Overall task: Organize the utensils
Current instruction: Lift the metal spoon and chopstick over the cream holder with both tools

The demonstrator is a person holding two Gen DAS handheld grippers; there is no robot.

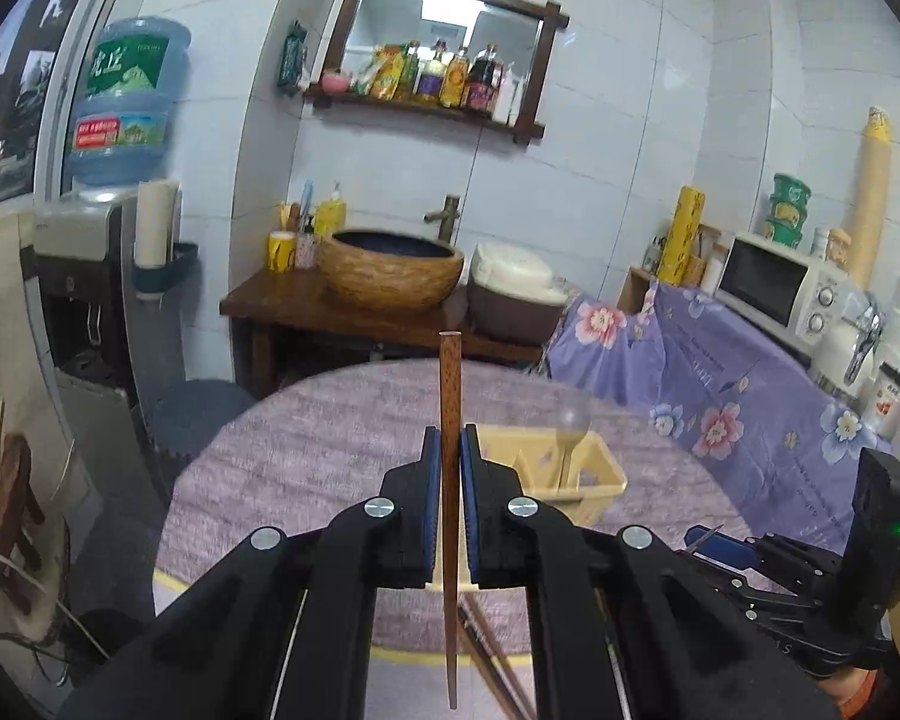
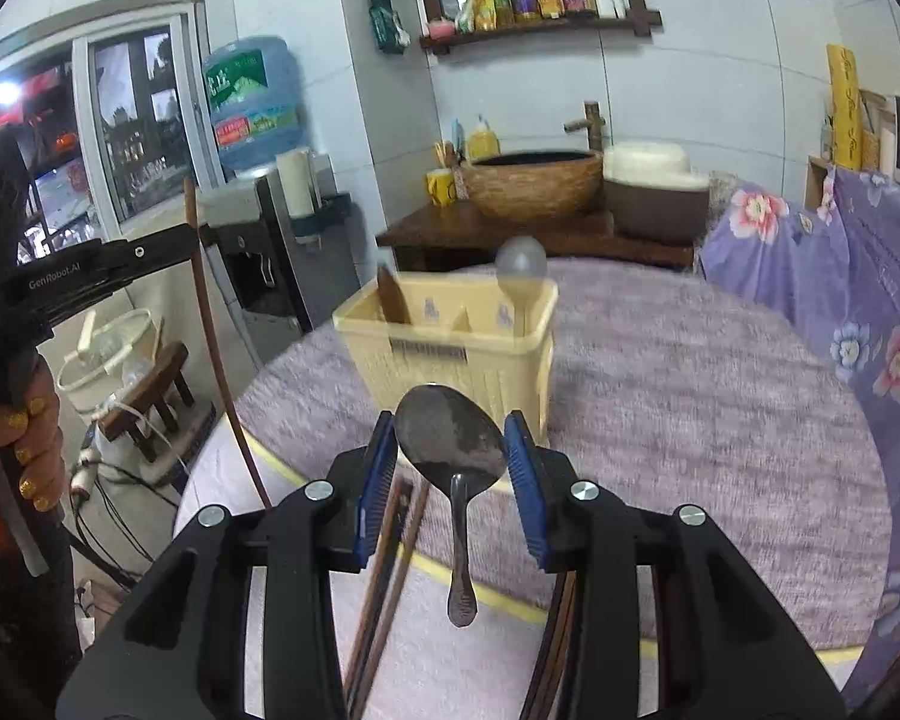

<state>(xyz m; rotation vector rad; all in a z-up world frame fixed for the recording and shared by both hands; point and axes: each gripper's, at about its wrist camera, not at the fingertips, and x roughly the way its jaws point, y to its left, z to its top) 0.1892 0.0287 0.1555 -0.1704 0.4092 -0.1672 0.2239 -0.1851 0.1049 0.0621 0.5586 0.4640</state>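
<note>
The left tongs (image 1: 449,462) are pinched nearly closed on 1 brown wooden chopstick (image 1: 450,396), which stands upright between the blue pads (image 1: 432,480); its blunt end rises above them and its thin tip hangs below, over the near edge of the counter (image 1: 306,456). The right tongs (image 2: 450,450) are partly closed on the bowl of a dark metal spoon (image 2: 450,438), the pads pressing its 2 sides, with the handle hanging straight down.

The round counter wears a mauve textured cover with a yellow band near its rim. A pale yellow plastic utensil basket (image 2: 450,348) with divided compartments stands toward the far edge of the counter. In its left compartment a brown wooden piece (image 2: 393,300) leans upright; in its right one stands a clear plastic spoon (image 2: 521,267), bowl up. More brown chopsticks (image 2: 390,546) lie loose on the counter at the near edge, below the right tongs.

In the right wrist view the left tool shows at the left edge, gripped by a hand (image 2: 24,444) with gold-painted nails.
</note>
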